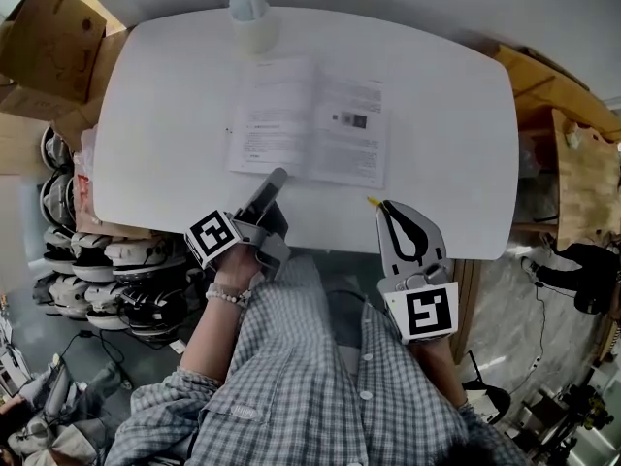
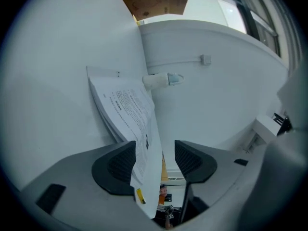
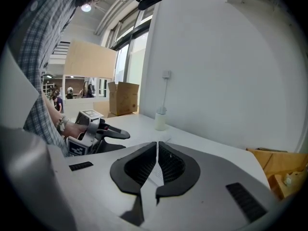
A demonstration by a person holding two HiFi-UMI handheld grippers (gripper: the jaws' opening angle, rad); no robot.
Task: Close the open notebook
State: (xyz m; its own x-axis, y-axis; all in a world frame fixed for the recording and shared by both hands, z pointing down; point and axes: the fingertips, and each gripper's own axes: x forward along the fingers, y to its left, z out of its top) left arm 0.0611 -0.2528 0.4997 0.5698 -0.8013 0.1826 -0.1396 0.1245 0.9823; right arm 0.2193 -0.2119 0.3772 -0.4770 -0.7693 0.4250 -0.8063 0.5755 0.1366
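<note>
Notebook (image 1: 309,119) lies open and flat mid-desk (image 1: 175,85), both printed pages face up, spine running 12 to 6 in the head view. Cup (image 1: 250,22) stands at 11 o'clock from it, just off the top edge.

Left tool (image 1: 275,181) sits at 7 o'clock of the notebook with its tip at the near edge of the left page. It is released: in its own view the jaws stand wide apart, the page edge shows in the gap between them, and neither pad presses on it. We cannot tell if the tip touches paper.

Right tool (image 1: 390,208) is at 5 o'clock of the notebook, at the near desk edge and apart from the pages. It is clenched, jaws together on nothing. A small yellow bit (image 1: 372,201) lies just beside its tip.

Progress: we judge the closing has not started. No page is lifted and no cover is turned. What looks left is to pinch the near edge of one side, likely the left since that tool is lined up there, then swing it over the spine onto the other page and let go. Thin paper could slip or crease if the pinch is shallow.
</note>
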